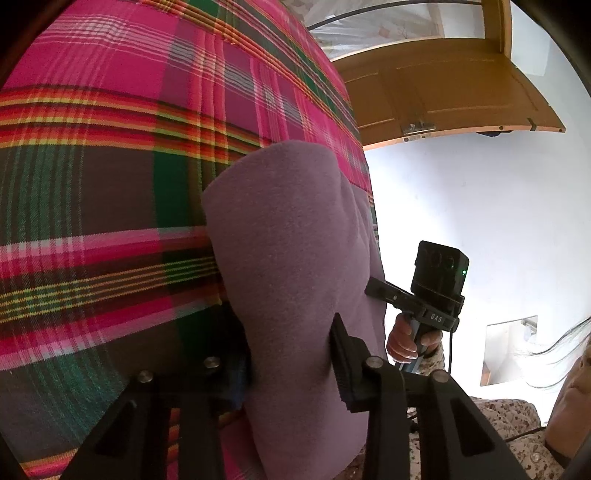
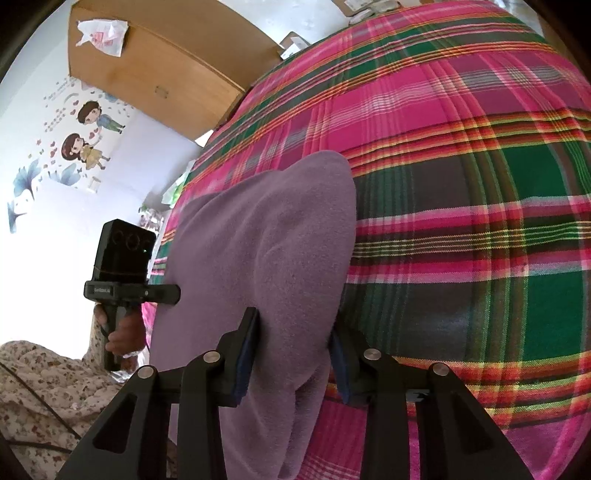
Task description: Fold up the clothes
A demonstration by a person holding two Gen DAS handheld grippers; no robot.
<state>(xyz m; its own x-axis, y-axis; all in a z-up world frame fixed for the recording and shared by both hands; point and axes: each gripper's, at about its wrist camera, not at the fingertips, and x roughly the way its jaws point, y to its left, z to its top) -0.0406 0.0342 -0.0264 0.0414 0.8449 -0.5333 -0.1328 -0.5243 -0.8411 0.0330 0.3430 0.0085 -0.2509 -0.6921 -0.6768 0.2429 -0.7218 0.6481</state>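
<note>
A folded purple fleece garment lies on a pink, green and brown plaid bedspread. My left gripper grips one near end of the garment, and the fabric fills the gap between its pads. My right gripper holds the other near end the same way, with cloth bunched between its blue-padded fingers. Each wrist view shows the other gripper held in a hand beside the garment's edge: the right one and the left one.
A wooden door and a white wall stand beyond the bed's edge. A wooden cabinet with a plastic bag on top sits by a wall with cartoon stickers. A person's floral sleeve is close by.
</note>
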